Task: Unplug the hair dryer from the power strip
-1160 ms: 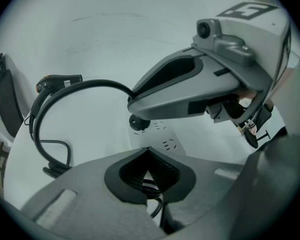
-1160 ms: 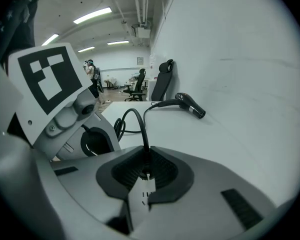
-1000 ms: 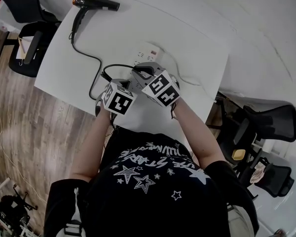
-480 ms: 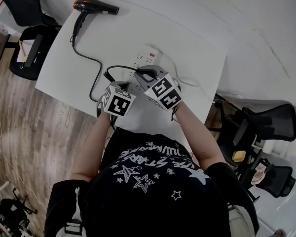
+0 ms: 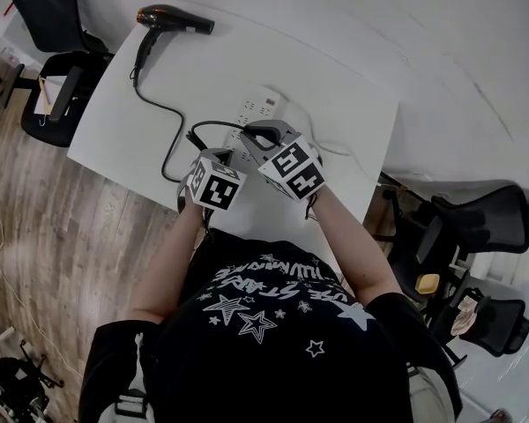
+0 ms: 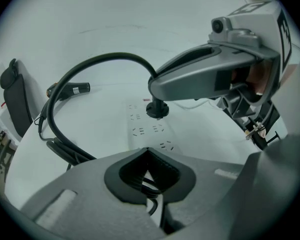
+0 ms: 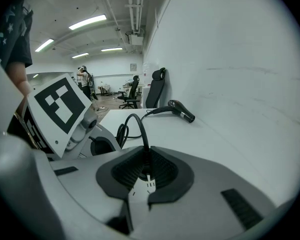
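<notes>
We judge the job still undone: our right tool [image 7: 146, 176] is clamped on the plug [image 6: 157, 109], which looks seated in the power strip [image 6: 142, 130] mid-desk [image 5: 123, 122], our left tool [image 6: 148, 153] is closed around strands of cord [image 6: 85, 66], and the hair dryer [image 5: 172, 18] lies at the far corner.

Lighting: bright and even, from ceiling strip lights [image 7: 88, 22] seen in the right gripper view. The white table [image 5: 119, 126] is nearly washed out in the head view, with faint, soft shadows. Both gripper views: strong wide-angle bowing, black corners round a circular field, nearest surfaces soft, cool grey-green cast in the left one; head view sharp, edges curved.
</notes>
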The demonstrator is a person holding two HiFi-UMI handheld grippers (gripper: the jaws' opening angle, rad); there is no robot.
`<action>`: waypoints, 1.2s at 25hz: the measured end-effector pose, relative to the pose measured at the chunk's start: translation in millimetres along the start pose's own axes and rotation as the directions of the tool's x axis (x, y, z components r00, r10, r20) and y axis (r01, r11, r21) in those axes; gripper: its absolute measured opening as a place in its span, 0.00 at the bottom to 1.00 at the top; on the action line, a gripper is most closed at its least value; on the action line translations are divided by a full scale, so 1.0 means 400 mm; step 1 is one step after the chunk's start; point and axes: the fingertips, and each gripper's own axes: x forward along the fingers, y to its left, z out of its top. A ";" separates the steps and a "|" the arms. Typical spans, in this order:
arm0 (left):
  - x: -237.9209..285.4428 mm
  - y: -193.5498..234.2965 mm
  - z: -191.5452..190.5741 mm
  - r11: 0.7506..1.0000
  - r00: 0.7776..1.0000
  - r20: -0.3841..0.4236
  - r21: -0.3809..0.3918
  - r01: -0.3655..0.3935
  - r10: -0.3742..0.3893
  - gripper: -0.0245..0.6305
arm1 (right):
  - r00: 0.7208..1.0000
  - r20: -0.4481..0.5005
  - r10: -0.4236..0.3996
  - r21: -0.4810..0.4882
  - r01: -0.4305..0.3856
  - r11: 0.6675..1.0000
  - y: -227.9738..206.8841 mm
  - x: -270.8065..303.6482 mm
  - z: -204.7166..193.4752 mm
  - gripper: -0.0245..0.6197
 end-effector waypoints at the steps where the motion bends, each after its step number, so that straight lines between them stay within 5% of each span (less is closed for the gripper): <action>1: -0.006 -0.003 0.000 1.000 1.000 0.006 0.004 -0.005 0.005 0.05 | 1.000 0.007 -0.002 -0.001 0.002 1.000 0.003 -0.006 0.005 0.11; 16: -0.190 -0.057 0.016 0.988 0.971 0.208 -0.122 -0.097 0.121 0.05 | 0.993 0.115 0.032 0.035 -0.036 0.999 0.070 -0.100 0.038 0.12; 30: -0.360 -0.105 -0.075 0.907 0.888 0.292 -0.338 -0.252 0.356 0.05 | 0.979 0.175 0.101 -0.002 -0.102 0.995 0.176 -0.242 -0.002 0.12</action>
